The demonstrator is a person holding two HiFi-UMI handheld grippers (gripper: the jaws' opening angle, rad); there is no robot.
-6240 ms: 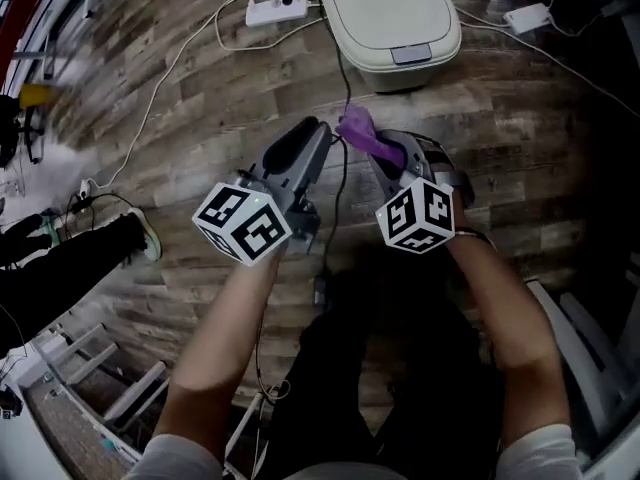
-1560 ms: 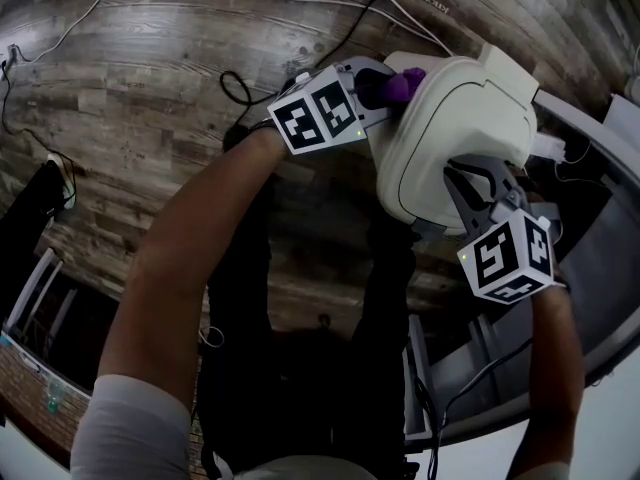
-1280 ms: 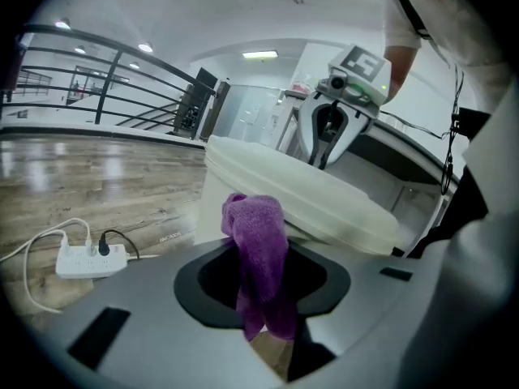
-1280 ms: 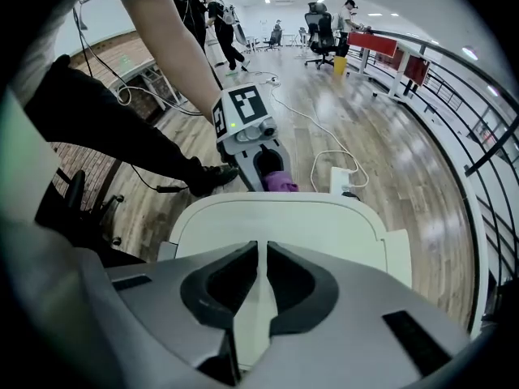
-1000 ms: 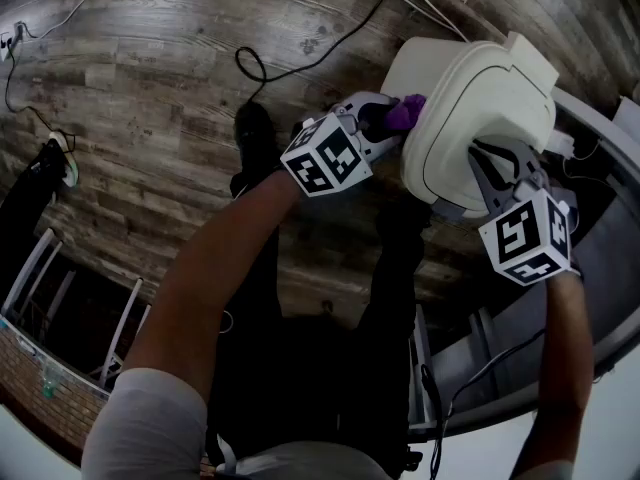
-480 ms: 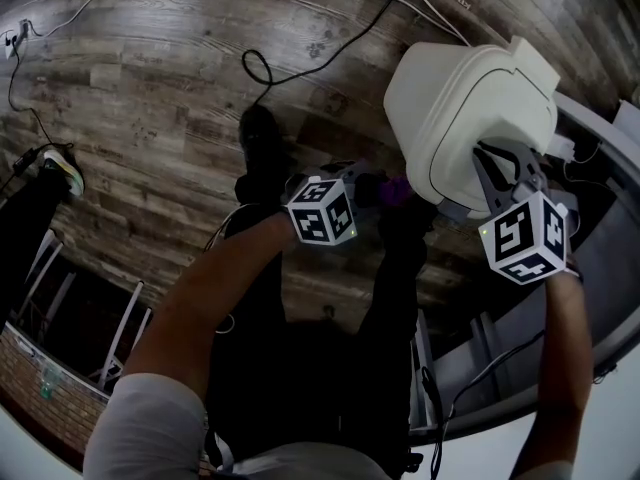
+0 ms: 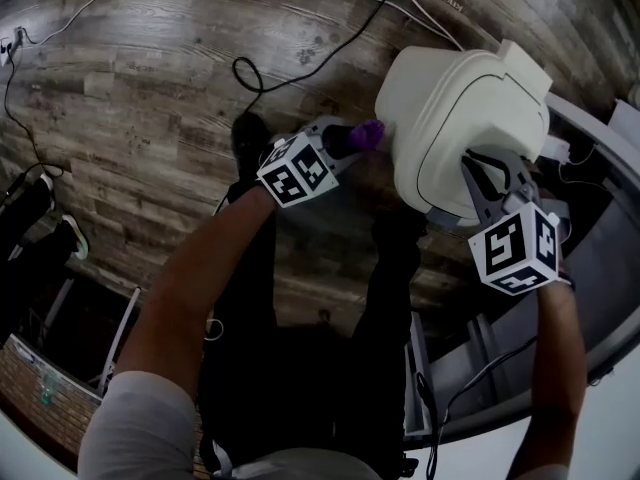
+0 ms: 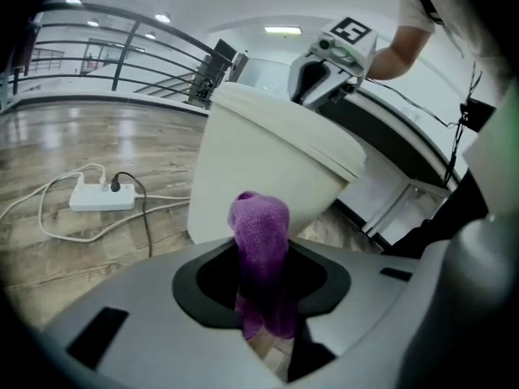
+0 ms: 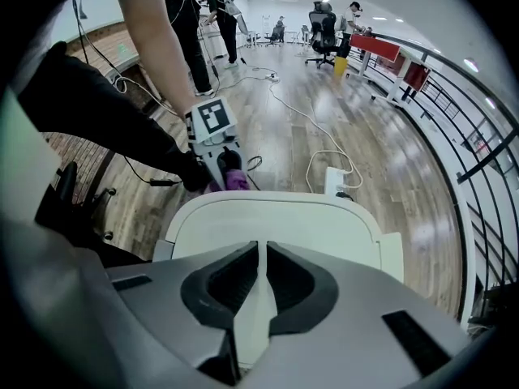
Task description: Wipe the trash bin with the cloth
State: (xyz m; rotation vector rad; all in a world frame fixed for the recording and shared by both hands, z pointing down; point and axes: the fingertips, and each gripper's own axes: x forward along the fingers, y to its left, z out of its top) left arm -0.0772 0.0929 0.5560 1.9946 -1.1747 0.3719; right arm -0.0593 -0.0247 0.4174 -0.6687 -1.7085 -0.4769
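The cream trash bin [image 7: 460, 128] is tilted off the wooden floor. My right gripper [image 7: 480, 173] is shut on its rim, a thin cream edge showing between the jaws in the right gripper view [image 9: 255, 298]. A purple cloth [image 7: 366, 134] sticks out of my left gripper [image 7: 355, 138], which is shut on it just left of the bin's side wall. In the left gripper view the cloth [image 8: 259, 241] stands up in front of the bin [image 8: 268, 168]; whether it touches the wall I cannot tell. The left gripper [image 9: 219, 156] also shows beyond the bin lid [image 9: 276, 221].
A white power strip [image 8: 101, 197] with cables [image 7: 300, 58] lies on the floor behind the bin. A metal railing and frame [image 7: 600, 138] run close along the right. My legs are below the bin. People and chairs [image 9: 324, 19] are far off.
Over the last second the left gripper with the cloth dropped down along the bin's left side, then came back up and a little left. The right gripper kept its hold on the bin.
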